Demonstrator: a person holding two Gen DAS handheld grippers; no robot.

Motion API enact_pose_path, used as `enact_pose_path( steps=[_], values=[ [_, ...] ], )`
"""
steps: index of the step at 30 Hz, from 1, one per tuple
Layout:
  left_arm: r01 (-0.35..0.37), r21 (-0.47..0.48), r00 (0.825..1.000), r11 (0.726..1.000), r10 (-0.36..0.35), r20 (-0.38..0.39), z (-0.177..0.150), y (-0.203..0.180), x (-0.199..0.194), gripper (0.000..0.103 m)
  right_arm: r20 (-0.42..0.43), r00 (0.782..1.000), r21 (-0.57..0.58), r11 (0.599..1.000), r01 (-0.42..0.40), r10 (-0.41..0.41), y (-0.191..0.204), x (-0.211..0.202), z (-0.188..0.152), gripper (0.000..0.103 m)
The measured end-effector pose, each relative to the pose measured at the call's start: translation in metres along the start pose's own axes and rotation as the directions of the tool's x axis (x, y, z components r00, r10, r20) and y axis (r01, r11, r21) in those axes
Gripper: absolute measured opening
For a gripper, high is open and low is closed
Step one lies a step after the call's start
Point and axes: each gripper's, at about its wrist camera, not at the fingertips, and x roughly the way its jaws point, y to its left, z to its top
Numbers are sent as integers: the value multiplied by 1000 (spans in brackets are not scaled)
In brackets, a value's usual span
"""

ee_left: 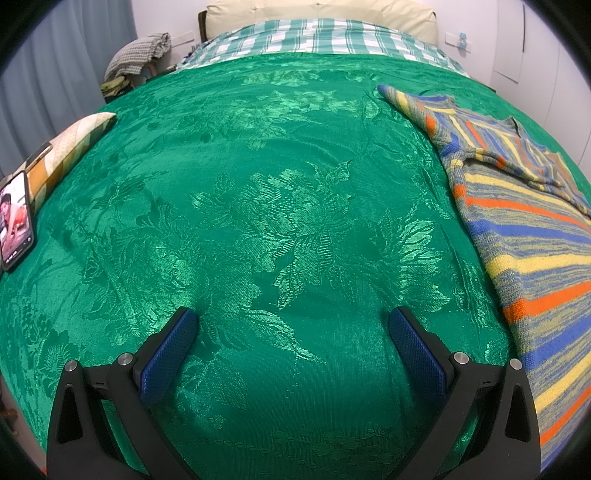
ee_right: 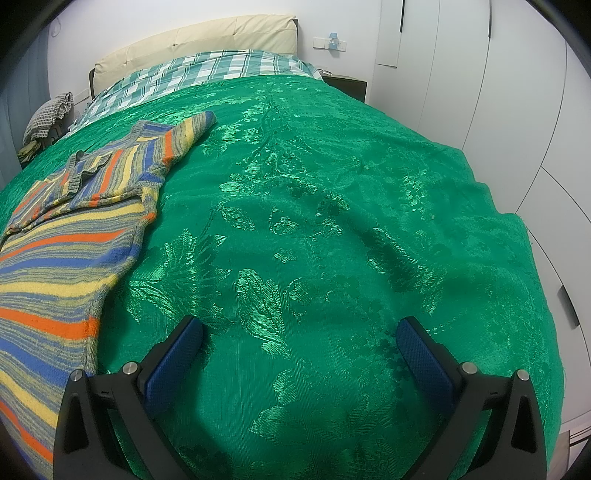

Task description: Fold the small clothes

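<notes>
Hovering above a bed, the left gripper (ee_left: 293, 319) has its two blue-padded fingers (ee_left: 168, 354) spread wide apart, with nothing between them but the green bedspread (ee_left: 258, 166) below. The right gripper (ee_right: 299, 328) is the same: jaws wide, empty, hanging over bare cover.

The bedspread is a shiny emerald fabric woven with a leaf and flower pattern, and it covers nearly the whole mattress. A striped knitted sweater (ee_left: 524, 229) lies flat on it. The stripes are orange, blue, yellow and grey. In the left wrist view the sweater sits at the right edge of the picture, well off to the side of the gripper. In the right wrist view the same sweater (ee_right: 66, 236) lies at the left, so it rests between the two grippers, touched by neither. One sleeve (ee_right: 184, 136) stretches out toward the head of the bed; the upper part looks folded over the body.

At the head of the bed are a green-and-white checked sheet (ee_left: 317, 37) and a cream padded headboard (ee_left: 321, 11). A patterned pillow (ee_left: 62, 155) and a phone (ee_left: 14, 221) with a lit screen lie at the bed's left edge. White wardrobe doors (ee_right: 498, 92) stand to the right.
</notes>
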Motion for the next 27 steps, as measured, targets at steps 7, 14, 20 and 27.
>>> enact_pose_path(
  steps=[7,14,20,27],
  values=[
    [0,0,1000,1000,0,0,-1,-1,-1,102,0,1000,0,1000,0,0,0,0,0,103],
    [-1,0,1000,1000,1,0,-1,-1,0,102,0,1000,0,1000,0,0,0,0,0,103],
    [-1,0,1000,1000,1,1,-1,0,0,102,0,1000,0,1000,0,0,0,0,0,103],
    [-2,0,1000,1000,2,1,-1,0,0,102,0,1000,1,1000,0,0,0,0,0,103]
  ],
)
